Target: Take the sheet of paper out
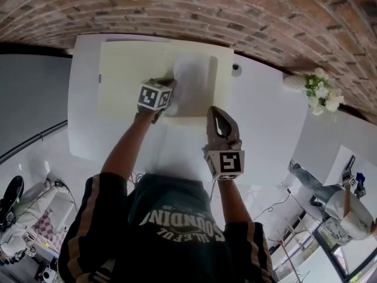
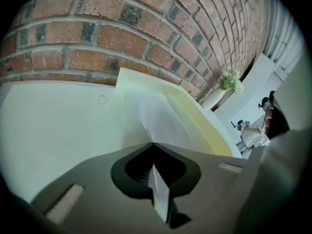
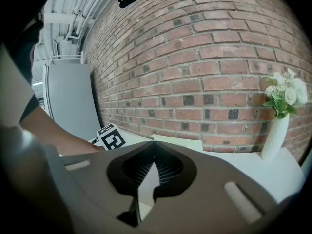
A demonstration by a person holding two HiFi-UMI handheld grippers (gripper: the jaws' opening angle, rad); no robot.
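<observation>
A pale yellow folder [image 1: 123, 75] lies flat on the white table [image 1: 265, 117] under the brick wall. A white sheet of paper [image 1: 191, 84] lies in its right half. My left gripper [image 1: 172, 88] is at the sheet's near left edge. In the left gripper view the jaws [image 2: 152, 144] are shut on the sheet [image 2: 156, 116], whose edge runs back between them. My right gripper [image 1: 215, 111] sits at the folder's near edge, right of the left one. Its jaws [image 3: 153, 143] are closed with a pale thin edge between them, and the folder [image 3: 180, 144] lies just beyond.
A white vase of flowers [image 1: 321, 93] stands at the table's far right by the wall. A small dark round thing [image 1: 235, 67] lies just beyond the folder's right corner. The person's arms reach over the table's near edge. Below lie cables and gear on the floor.
</observation>
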